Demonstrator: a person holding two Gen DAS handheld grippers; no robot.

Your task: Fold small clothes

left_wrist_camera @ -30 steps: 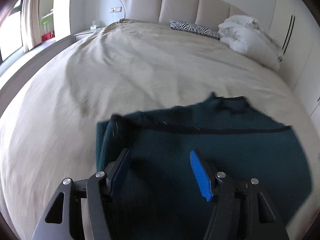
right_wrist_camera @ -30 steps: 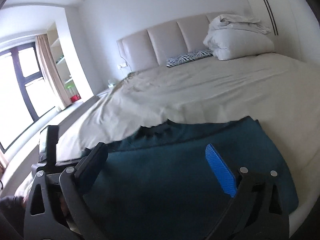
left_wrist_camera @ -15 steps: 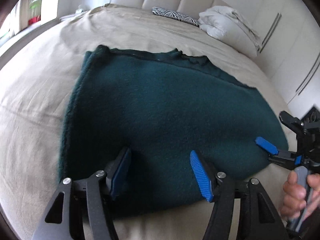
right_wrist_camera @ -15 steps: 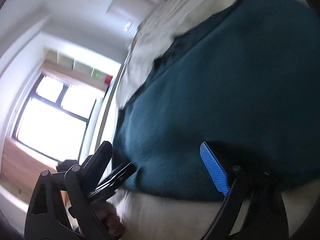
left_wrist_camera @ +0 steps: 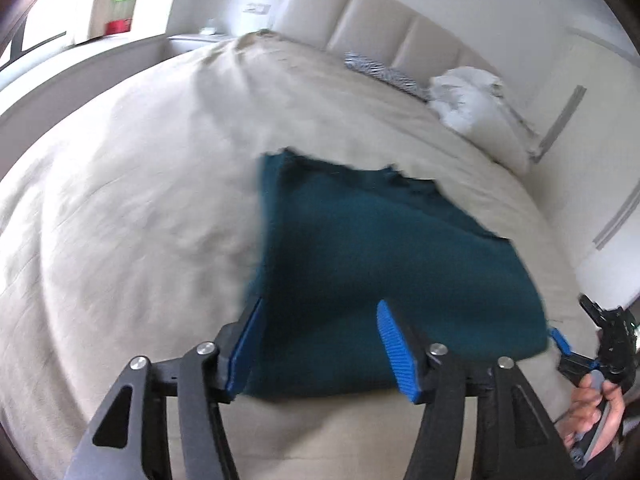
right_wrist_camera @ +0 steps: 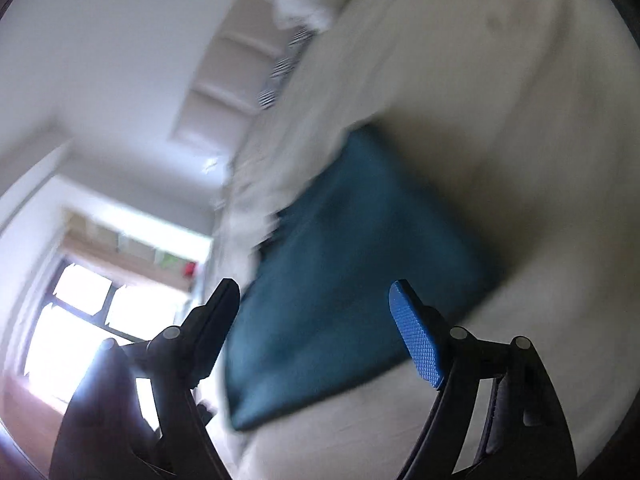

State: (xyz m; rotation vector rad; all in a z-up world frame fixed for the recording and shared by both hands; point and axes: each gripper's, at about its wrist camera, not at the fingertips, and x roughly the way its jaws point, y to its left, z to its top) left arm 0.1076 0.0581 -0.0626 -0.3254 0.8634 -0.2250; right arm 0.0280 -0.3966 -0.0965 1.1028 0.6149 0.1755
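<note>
- Near the front edge of the bed (left_wrist_camera: 120, 216), the dark green garment (left_wrist_camera: 372, 264) lies flat as a folded rectangle, its ragged far edge toward the headboard (left_wrist_camera: 384, 20).
- Your left tool (left_wrist_camera: 320, 344) hovers over the garment's near left corner with its jaws partly apart; the pads do not press on the cloth, so it holds nothing.
- Your right tool (right_wrist_camera: 316, 328) is rolled well onto its side, facing the garment's near right end. Its jaws have just been closing, yet they stand well apart with nothing gripped between them.
- In the left view, the right tool's blue pad sits just beside the garment's right corner, with your hand (left_wrist_camera: 592, 412) on the handle.
- My reading: one fold is done, and you are lining up for the next.
- That move calls for pinching both near corners through all layers, then carrying them over evenly so the edges meet.
- The beige sheet is soft and creased, so cloth may drag on it.
- Far right sit a white duvet (left_wrist_camera: 476, 108) and a zebra-print pillow (left_wrist_camera: 380, 70); a bright window (right_wrist_camera: 76, 320) lies left.
</note>
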